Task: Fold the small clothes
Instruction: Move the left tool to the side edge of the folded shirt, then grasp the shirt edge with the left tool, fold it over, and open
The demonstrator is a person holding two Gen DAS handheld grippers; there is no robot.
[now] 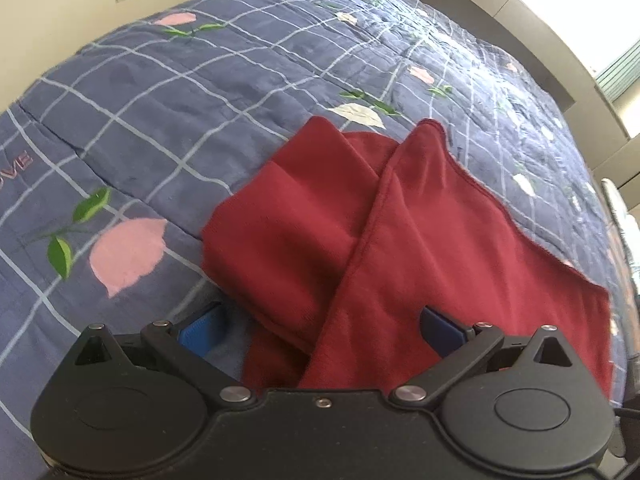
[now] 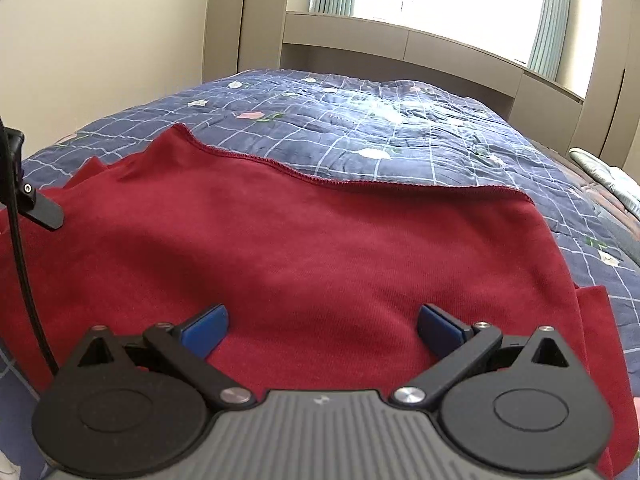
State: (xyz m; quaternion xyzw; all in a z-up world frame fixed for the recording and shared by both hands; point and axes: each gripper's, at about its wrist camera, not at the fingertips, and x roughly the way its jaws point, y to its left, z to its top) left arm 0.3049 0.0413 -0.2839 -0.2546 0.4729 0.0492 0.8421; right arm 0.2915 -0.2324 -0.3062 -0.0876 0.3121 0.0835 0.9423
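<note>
A dark red garment (image 1: 384, 240) lies on the bed, partly folded, with one flap laid diagonally over another layer. It also fills the right wrist view (image 2: 320, 248), its hemmed edge running across the far side. My left gripper (image 1: 320, 328) is open, its blue pads (image 1: 200, 330) wide apart just above the garment's near edge, holding nothing. My right gripper (image 2: 322, 328) is open and empty, low over the red cloth. A black part of the left gripper (image 2: 40, 204) shows at the left edge of the right wrist view.
The bed carries a blue checked quilt (image 1: 200, 92) with pink and white flower prints. A beige headboard unit (image 2: 400, 44) and a bright window stand behind it. A wall runs along the left. Folded pale fabric (image 2: 600, 168) lies at the right edge.
</note>
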